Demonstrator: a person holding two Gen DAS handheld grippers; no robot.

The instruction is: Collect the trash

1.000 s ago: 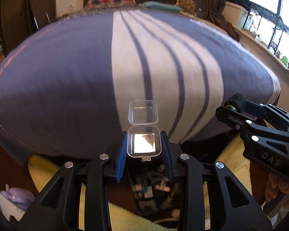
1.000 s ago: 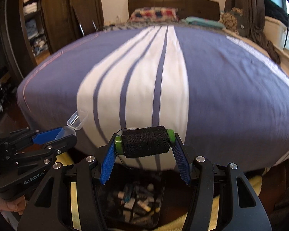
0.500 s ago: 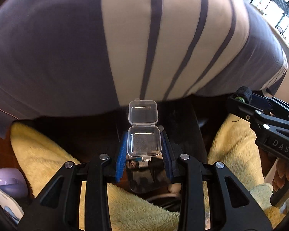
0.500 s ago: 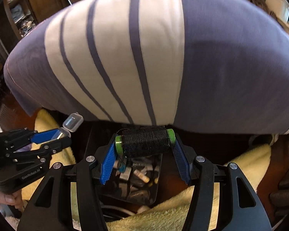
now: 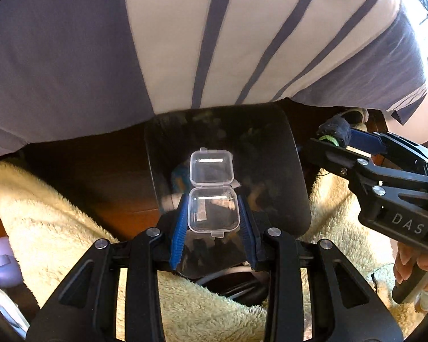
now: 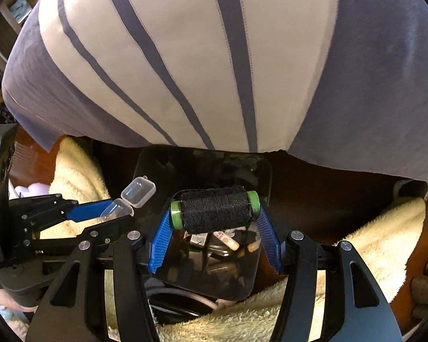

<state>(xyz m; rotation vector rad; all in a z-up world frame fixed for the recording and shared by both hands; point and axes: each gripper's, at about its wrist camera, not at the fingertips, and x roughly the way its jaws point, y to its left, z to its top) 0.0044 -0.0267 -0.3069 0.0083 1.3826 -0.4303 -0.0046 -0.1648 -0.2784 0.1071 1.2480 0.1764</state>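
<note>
Change: headboard and pillows gone from both views, dark bin now fills the centre | left gripper clamps clear plastic box, hinged lid open, above bin | right gripper clamps black thread spool, green ends, above bin holding small scraps | striped bedspread beyond

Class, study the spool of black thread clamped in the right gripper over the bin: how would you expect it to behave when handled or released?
The spool of black thread is a cylinder, so it would probably roll if set down. The right gripper clamps its green end caps, likely stiff. A loose strand hangs below and might snag over the bin.
</note>
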